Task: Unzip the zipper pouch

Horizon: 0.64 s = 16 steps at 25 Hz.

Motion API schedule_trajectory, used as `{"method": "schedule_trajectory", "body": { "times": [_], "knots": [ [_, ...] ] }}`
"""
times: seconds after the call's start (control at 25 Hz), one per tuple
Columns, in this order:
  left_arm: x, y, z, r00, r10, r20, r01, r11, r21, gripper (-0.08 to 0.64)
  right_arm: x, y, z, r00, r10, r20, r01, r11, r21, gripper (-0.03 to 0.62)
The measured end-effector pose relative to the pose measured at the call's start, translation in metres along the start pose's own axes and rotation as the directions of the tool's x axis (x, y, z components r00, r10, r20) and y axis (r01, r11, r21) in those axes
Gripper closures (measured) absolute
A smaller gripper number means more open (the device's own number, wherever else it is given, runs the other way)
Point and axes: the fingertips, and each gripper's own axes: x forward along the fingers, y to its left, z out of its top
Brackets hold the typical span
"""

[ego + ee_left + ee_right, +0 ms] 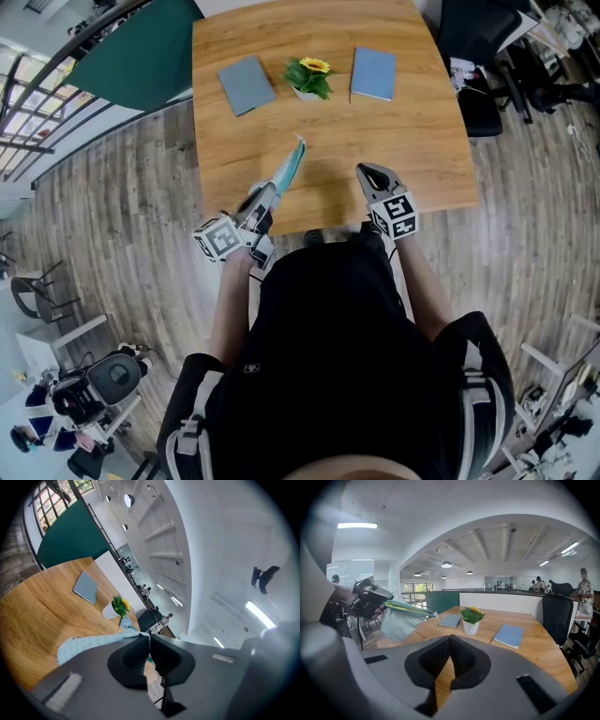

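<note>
Zipper pouch (289,169) of pale teal checked cloth with a yellow-green zip edge is held in the air over the near left part of a wooden tabletop (412,141). It is clear of the surface and slants from the near edge toward the middle. The left gripper (265,199) has its jaws clamped tight on the pouch's near end; in the left gripper view the cloth (89,644) runs straight into the pinched jaws. This gripper lies roughly level, pointing diagonally across the tabletop, with the person's forearm reaching in from the near edge. In the right gripper view the pouch (401,618) hangs with its zip edge uppermost and sags below it. What looks like the small pull (434,613) sits at the free far end. The pouch is probably light, soft and floppy, so it would twist or bunch unless the held end is kept taut. The best place to grip is that small pull, which may slip from the pads. To the right, the right gripper (373,176) is over the near edge, apart from the pouch and tilted down toward the wood. Its jaws are pressed together with nothing between them. Along the far edge sit a grey-blue notebook (247,84), a potted plant (309,77) and a blue notebook (373,73).
</note>
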Motion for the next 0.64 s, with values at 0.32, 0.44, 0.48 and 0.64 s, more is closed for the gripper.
{"method": "schedule_trajectory", "body": {
  "times": [0.32, 0.44, 0.48, 0.64],
  "knots": [
    [0.0008, 0.0002, 0.0019, 1.000, 0.002, -0.003, -0.002, 1.000, -0.002, 0.551, 0.0006, -0.0014, -0.0001, 1.000, -0.004, -0.009, 0.004, 1.000, -0.002, 0.591],
    [0.0017, 0.0004, 0.0019, 1.000, -0.002, 0.001, 0.002, 1.000, -0.004, 0.551, 0.0014, -0.0019, -0.0010, 1.000, -0.005, -0.008, 0.005, 1.000, -0.002, 0.591],
    [0.0017, 0.0006, 0.0016, 1.000, -0.002, 0.002, 0.002, 1.000, -0.004, 0.551, 0.0015, -0.0019, -0.0014, 1.000, -0.005, -0.008, 0.005, 1.000, -0.002, 0.591],
    [-0.0003, 0.0014, 0.0002, 1.000, 0.003, 0.003, -0.003, 1.000, -0.008, 0.551, 0.0013, -0.0007, -0.0029, 1.000, -0.006, -0.011, 0.006, 1.000, 0.002, 0.591]
  ]
}}
